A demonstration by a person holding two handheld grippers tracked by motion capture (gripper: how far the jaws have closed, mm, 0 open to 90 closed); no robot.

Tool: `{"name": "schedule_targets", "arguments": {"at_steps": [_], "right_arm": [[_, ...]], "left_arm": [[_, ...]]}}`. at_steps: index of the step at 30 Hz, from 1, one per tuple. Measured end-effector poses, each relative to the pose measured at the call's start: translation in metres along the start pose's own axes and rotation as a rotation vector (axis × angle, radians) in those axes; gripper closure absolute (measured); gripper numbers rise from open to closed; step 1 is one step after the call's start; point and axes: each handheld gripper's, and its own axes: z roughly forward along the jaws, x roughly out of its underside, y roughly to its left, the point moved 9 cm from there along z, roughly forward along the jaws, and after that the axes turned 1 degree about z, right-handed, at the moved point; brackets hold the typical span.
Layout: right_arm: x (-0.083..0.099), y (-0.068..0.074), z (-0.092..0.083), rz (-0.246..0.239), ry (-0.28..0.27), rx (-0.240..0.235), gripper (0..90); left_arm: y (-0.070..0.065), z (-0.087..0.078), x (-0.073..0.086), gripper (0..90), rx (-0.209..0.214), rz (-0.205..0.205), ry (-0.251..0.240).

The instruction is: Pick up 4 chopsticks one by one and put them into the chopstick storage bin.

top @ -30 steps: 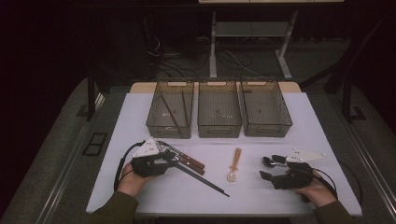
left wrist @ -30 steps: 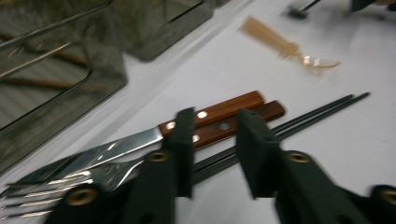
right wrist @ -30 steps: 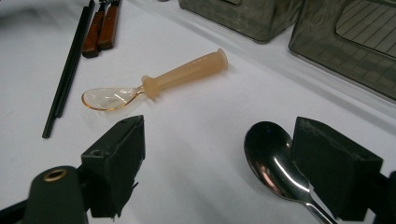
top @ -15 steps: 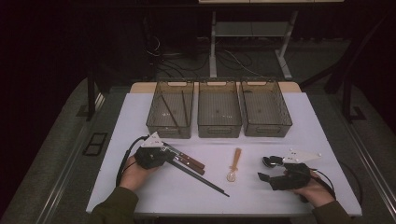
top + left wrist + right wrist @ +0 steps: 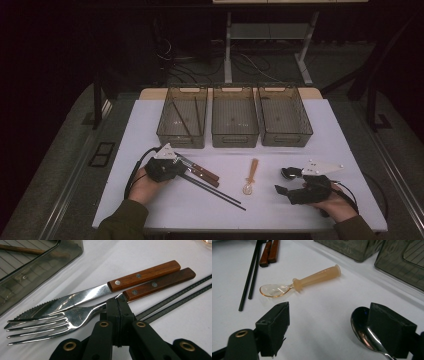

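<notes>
A wood-handled fork [image 5: 75,317] and a wood-handled steak knife [image 5: 82,296] lie side by side on the white table. My left gripper [image 5: 117,306] is shut on the fork's neck; in the high view this gripper [image 5: 180,168] sits at the left ends of both pieces. Two black chopsticks [image 5: 215,191] lie just beside them. My right gripper [image 5: 329,322] is open and low over the table, with a metal spoon [image 5: 362,331] lying against the inner side of its right jaw. From above, that gripper [image 5: 284,182] is at the front right.
An orange plastic spoon [image 5: 251,175] lies mid-table between the hands. Three smoky plastic bins stand in a row at the back: the left bin [image 5: 165,131] holds chopsticks, while the middle bin [image 5: 235,139] and right bin [image 5: 286,139] look empty.
My left hand has shifted a little toward the fork and knife and settled there. The right hand has stayed where it was.
</notes>
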Motion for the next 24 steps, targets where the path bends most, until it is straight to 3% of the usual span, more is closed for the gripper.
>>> {"name": "schedule_targets", "arguments": {"at_steps": [21, 24], "right_arm": [[0.000, -0.001, -0.003, 0.001, -0.005, -0.002, 18.0], [0.000, 0.000, -0.003, 0.001, -0.002, -0.002, 18.0]], "left_arm": [[-0.005, -0.009, 0.009, 88.9, 0.031, -0.018, 0.023], [-0.005, -0.011, 0.011, 89.0, 0.038, -0.003, 0.033]]}}
